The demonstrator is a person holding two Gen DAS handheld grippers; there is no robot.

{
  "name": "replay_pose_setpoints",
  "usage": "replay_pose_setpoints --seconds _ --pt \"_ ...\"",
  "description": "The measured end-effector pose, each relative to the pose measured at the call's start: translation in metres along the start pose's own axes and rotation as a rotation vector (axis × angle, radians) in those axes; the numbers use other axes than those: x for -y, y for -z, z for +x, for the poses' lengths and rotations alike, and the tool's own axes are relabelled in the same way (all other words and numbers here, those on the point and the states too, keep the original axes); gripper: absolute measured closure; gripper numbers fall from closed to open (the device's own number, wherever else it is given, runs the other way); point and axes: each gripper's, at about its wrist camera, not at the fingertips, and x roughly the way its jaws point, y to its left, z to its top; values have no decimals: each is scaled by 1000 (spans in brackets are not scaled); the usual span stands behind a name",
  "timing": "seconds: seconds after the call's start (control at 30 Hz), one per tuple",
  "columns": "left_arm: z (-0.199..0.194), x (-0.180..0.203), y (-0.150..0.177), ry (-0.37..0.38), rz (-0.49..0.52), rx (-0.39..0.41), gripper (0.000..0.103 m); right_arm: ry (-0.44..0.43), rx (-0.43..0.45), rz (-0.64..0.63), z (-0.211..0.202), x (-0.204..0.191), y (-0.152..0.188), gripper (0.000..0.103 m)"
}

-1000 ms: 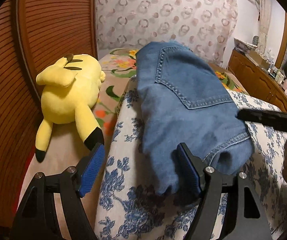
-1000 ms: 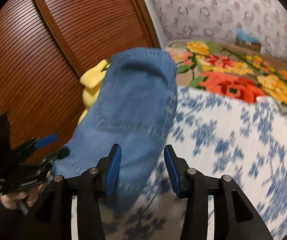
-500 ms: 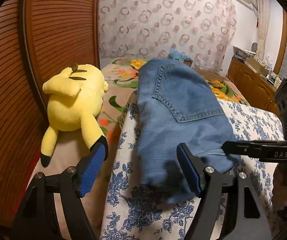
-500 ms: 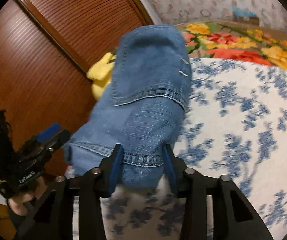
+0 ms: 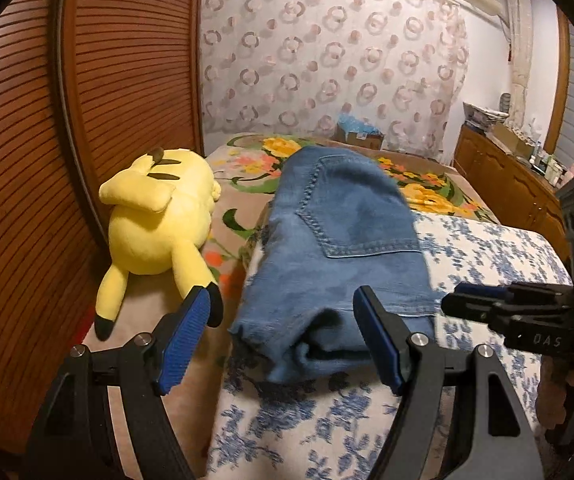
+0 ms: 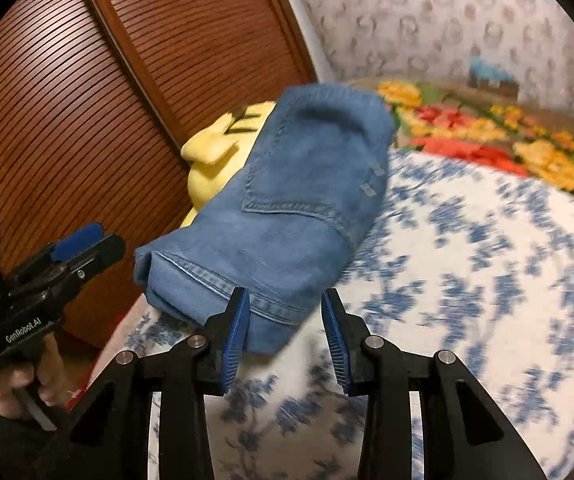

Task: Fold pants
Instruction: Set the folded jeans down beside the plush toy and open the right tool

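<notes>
My left gripper (image 5: pixel 283 342) is spread wide with nothing between its pads, hovering just short of the near end of the folded jeans (image 5: pixel 343 256). My right gripper (image 6: pixel 285 330) is also parted and empty, beside the denim's hem. The jeans lie on the blue-flowered white cover (image 5: pixel 483 240), with a yellow plush toy (image 5: pixel 159 224) to their left.

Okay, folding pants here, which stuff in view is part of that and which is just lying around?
Part of the job:
- folded blue jeans
- left gripper, open
- right gripper, open
- blue-flowered white cover under the jeans

Just lying about:
- yellow plush toy
- bright floral blanket
- box by the curtain
</notes>
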Motion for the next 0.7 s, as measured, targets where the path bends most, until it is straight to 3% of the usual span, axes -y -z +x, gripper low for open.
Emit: replay_pose_setpoints --seconds 0.47,0.7 --pt "-47 102 2 141 111 93 28 266 246 -24 -156 26 66 59" --pt "-72 141 6 185 142 139 27 345 326 -3 -218 28 95 57"
